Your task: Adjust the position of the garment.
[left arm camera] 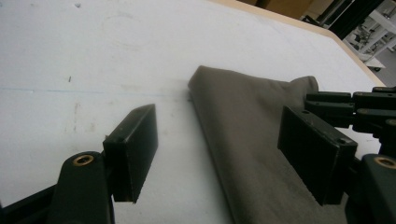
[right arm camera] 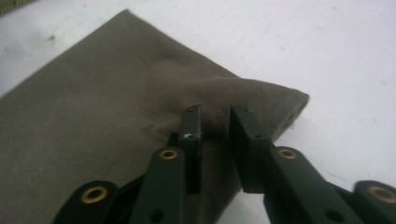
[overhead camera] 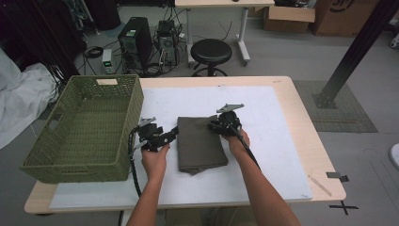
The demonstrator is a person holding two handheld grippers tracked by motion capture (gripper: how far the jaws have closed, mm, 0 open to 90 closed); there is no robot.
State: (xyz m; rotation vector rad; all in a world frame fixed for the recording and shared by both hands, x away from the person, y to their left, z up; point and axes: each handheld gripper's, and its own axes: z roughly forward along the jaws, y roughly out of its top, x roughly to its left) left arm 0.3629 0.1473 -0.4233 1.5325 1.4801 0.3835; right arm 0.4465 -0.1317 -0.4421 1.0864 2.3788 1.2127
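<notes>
We see a folded cloth (overhead camera: 201,145) lying flat on the white mat (overhead camera: 263,155), just right of the basket (overhead camera: 84,127), whose visible inside holds nothing we can make out. Our left gripper (overhead camera: 175,133) sits at the cloth's left edge, its 2 jaws spread wide, one over the mat and one over the cloth. Our right gripper (overhead camera: 212,123) is at the cloth's far right corner, jaws narrow with a raised ridge of fabric between them; we cannot tell if they pinch it.
</notes>
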